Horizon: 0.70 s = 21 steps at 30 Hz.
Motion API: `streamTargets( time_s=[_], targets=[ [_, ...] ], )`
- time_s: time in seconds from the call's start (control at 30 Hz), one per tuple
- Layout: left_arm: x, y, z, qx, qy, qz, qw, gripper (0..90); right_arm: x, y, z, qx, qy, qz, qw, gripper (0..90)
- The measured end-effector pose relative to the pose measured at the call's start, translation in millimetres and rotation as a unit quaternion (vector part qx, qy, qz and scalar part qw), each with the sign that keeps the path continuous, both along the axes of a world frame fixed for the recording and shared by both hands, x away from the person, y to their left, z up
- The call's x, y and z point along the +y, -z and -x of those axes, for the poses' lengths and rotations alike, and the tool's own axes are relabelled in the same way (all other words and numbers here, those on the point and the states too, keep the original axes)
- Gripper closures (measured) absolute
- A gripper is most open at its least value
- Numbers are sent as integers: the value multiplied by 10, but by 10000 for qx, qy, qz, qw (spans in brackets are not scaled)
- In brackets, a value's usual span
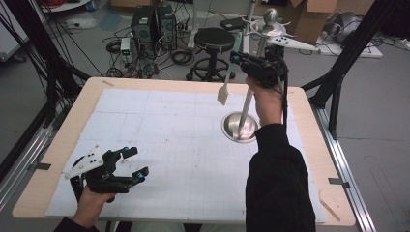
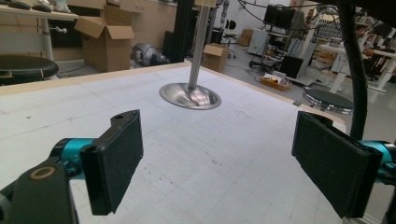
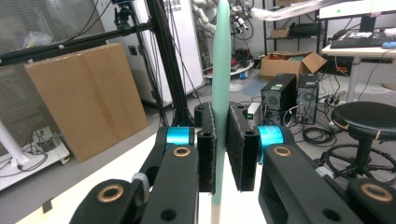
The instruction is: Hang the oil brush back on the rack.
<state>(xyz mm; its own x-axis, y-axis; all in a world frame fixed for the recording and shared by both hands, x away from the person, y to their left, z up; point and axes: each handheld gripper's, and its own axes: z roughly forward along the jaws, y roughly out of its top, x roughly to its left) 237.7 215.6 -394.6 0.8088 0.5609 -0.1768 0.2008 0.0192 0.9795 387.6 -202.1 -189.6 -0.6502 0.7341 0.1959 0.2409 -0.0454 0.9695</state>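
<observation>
Mint-green spatula hangs in the air by the steel stand, pinched in the right gripper; hanging it looks undone. The left gripper rests open-fingered on the bench.

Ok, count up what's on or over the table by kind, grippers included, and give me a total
Grippers: 2, the left gripper open over the mat, the right gripper shut on the spatula
Spatulas: 1, mint-green handle, pale blade
Metal stands: 1, the stand with a round base and upright pole
Total: 4
</observation>
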Motion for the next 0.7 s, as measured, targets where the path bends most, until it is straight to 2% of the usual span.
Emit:
streamTargets(
  time_s=[0.4,0.7],
  targets=[
    [7,0,2,5,-12,22,10000,169,-52,-26,-33,67,191,-69,9998,823],
    [7,2,1,2,2,17,10000,170,-76,-9,-42,124,324,-17,9994,819]
  ],
)
